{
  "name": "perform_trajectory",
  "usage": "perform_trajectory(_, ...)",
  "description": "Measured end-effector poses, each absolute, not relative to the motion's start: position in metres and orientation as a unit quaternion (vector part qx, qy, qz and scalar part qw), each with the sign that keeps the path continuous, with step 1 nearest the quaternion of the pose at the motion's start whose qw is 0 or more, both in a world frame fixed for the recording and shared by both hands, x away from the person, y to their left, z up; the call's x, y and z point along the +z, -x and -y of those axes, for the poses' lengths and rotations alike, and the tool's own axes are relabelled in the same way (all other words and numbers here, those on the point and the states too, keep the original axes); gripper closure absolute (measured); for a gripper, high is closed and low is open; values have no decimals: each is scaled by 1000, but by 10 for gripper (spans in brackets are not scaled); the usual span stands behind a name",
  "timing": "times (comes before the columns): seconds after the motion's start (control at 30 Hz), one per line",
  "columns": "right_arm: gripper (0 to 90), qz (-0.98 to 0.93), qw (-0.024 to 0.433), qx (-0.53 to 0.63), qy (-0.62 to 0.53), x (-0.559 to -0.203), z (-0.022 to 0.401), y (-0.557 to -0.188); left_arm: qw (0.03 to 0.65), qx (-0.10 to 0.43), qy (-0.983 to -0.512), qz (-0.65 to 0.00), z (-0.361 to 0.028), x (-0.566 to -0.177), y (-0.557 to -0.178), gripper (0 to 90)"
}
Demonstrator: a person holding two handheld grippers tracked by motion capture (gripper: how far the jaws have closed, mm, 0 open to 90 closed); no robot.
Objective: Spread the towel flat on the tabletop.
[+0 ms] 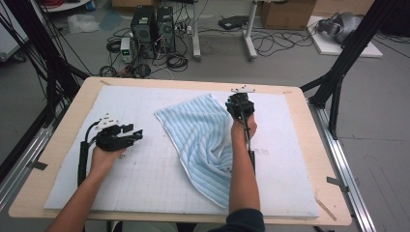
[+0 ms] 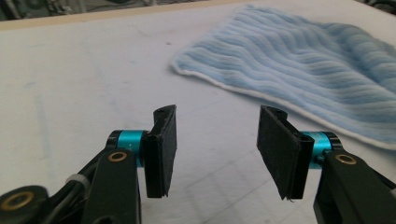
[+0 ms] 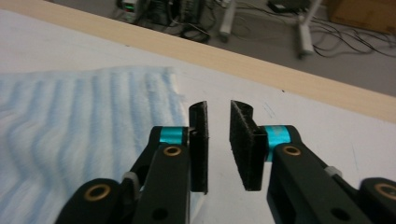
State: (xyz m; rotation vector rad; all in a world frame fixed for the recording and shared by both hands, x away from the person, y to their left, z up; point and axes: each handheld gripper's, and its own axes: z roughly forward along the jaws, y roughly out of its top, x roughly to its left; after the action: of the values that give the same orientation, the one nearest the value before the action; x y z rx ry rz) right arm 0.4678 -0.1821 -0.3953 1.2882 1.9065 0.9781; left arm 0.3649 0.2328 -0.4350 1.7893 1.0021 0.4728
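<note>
- High view: a light blue striped towel (image 1: 203,142) lies rumpled on the white gridded mat (image 1: 145,179) that covers the wooden table (image 1: 58,159), running from the middle of the mat toward its near edge. The left gripper (image 1: 126,135) sits over bare mat well to the left of the towel, jaws pointing toward it. The right gripper (image 1: 239,105) is at the towel's far right corner, the forearm crossing over the cloth.
- Left gripper view: the left gripper (image 2: 215,149) has its jaws set a moderate way apart with nothing between the pads; beneath them is bare mat (image 2: 84,79). The towel (image 2: 299,65), white-hemmed along its near edge, lies ahead and to the right, clear of the jaws.
- Right gripper view: the right gripper (image 3: 218,144) shows a narrow gap between its pads, nothing caught in it. The towel (image 3: 74,126) spreads to the left, its edge passing just beside the left jaw; the table's (image 3: 280,70) wooden rim runs beyond.
</note>
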Motion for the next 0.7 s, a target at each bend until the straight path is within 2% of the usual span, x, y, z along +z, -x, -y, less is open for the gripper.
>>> perform_trajectory(0.1,658,-746,300,389,-449,-387,195,-444,498,188,-748,-397,-215,-435,-368,415)
perform_trajectory(0.43,571,-778,278,390,-406,-402,230,-387,462,151,-788,-378,-142,-442,-389,372)
perform_trajectory(0.57,498,-774,261,394,-422,-408,240,-380,435,161,-807,-366,-118,-449,-391,365)
perform_trajectory(0.7,503,-764,262,411,-423,-413,246,-371,395,182,-828,-353,-102,-450,-391,391)
